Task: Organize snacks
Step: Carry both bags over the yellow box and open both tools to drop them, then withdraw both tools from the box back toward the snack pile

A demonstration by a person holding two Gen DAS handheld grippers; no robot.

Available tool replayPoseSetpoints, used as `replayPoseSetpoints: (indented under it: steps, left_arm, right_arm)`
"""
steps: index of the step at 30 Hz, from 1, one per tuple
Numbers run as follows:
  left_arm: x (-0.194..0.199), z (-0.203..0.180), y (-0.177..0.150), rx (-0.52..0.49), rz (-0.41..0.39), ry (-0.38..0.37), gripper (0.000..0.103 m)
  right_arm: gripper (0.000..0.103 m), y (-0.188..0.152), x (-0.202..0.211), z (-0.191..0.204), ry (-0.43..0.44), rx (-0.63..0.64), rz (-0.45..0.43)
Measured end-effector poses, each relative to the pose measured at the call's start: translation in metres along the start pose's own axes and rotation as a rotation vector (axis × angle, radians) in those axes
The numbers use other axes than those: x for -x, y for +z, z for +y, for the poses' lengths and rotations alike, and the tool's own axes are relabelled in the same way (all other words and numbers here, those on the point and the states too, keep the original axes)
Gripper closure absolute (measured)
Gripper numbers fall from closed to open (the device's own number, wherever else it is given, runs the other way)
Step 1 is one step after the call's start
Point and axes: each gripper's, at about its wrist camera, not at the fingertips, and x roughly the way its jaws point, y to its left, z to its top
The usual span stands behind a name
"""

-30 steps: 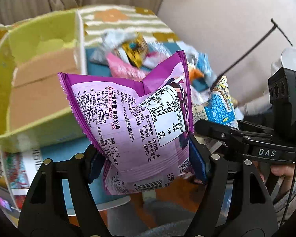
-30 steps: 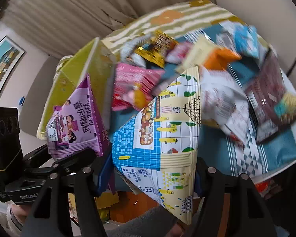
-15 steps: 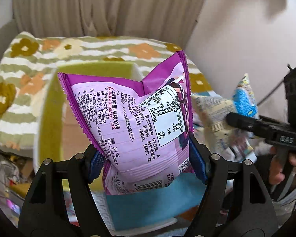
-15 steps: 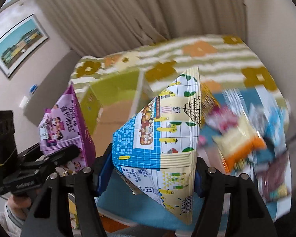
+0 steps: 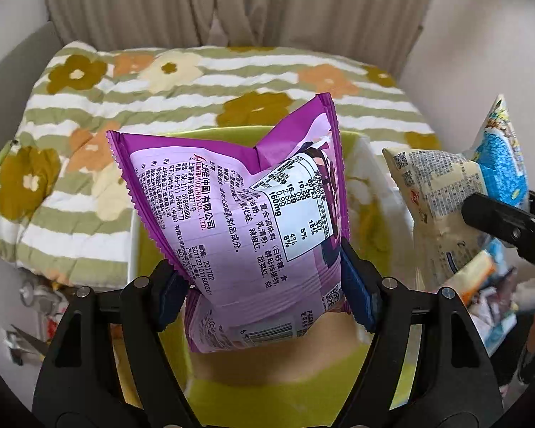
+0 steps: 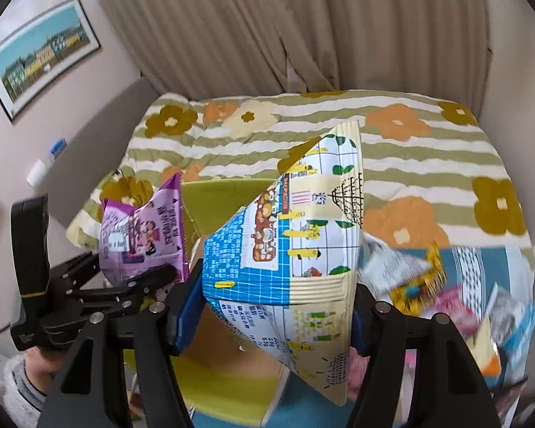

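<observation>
- Room: beige curtains at back, flower-striped quilt [image 5: 203, 82] on a bed or sofa, framed picture [image 6: 41, 53] on the wall; a lime-green box [image 5: 349, 142] with a cardboard-brown floor sits in front of the quilt.
- Left gripper [image 5: 265, 285]: closed on a purple snack bag [image 5: 246, 221], blue pads pinching its lower sides, bag held upright above the box opening.
- Right gripper [image 6: 274, 314]: closed on a blue-and-cream snack bag [image 6: 296, 249], pinched near its bottom, held up beside the box, to the right of the purple bag.
- Step, as a judgement: both bags poised for dropping into the box; neither is inside yet.
- Risk: the two grippers are near each other, so lowering both together could knock the bags or fingers.
- Risk: grips sit low on puffy bags, so a bag could tip on release, catch the box wall and land outside.
- Count: two held bags, two grippers, one box.
- Loose snack packets [image 6: 428, 278] lie on the blue cloth at right; blurred, several, exact count unclear.
</observation>
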Motion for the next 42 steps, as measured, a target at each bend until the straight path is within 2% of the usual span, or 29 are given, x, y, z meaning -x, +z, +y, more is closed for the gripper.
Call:
replayPoseSetpoints:
  steps: [3,4,5,7,13,23,28,31,33,36,38,42]
  left_arm:
    - [-0.023,0.006,0.010,0.007,0.033,0.028,0.029]
    - [-0.030,0.008,0.014,0.007,0.040,0.042,0.024]
    - [-0.039,0.009,0.017,0.001,0.050,0.067,0.012]
    - [-0.050,0.013,0.020,-0.005,0.057,0.110,0.000]
    - [-0.058,0.036,0.007,0.063,0.084,0.093,0.000]
    - [-0.030,0.042,-0.019,0.069,0.046,0.109,0.000]
    - [-0.028,0.045,-0.024,0.078,0.043,0.101,0.000]
    - [-0.025,0.044,-0.026,0.077,0.040,0.099,0.000]
    - [-0.024,0.043,-0.026,0.076,0.034,0.097,0.000]
    - [-0.020,0.040,-0.028,0.075,0.026,0.090,0.000]
    - [-0.017,0.037,-0.029,0.071,0.021,0.086,0.000]
    - [-0.003,0.032,-0.030,0.057,-0.002,0.091,0.000]
  right_arm:
    - [0.041,0.012,-0.025,-0.002,0.017,0.016,0.029]
    - [0.041,0.015,-0.032,-0.003,0.024,0.018,0.037]
    - [0.041,0.019,-0.038,-0.003,0.028,0.021,0.044]
    - [0.041,0.024,-0.050,-0.005,0.037,0.033,0.058]
    - [0.041,0.028,-0.083,-0.006,0.020,0.071,0.122]
    - [0.040,0.030,-0.104,0.009,-0.041,0.119,0.164]
    - [0.040,0.030,-0.120,0.014,-0.015,0.155,0.197]
    - [0.028,0.029,-0.133,0.013,-0.011,0.165,0.224]
    - [0.003,0.027,-0.128,0.013,-0.050,0.188,0.186]
    - [0.001,0.021,-0.113,0.014,-0.087,0.225,0.108]
    - [0.001,0.018,-0.108,0.014,-0.112,0.238,0.115]
    - [0.001,0.016,-0.093,0.011,-0.094,0.195,0.116]
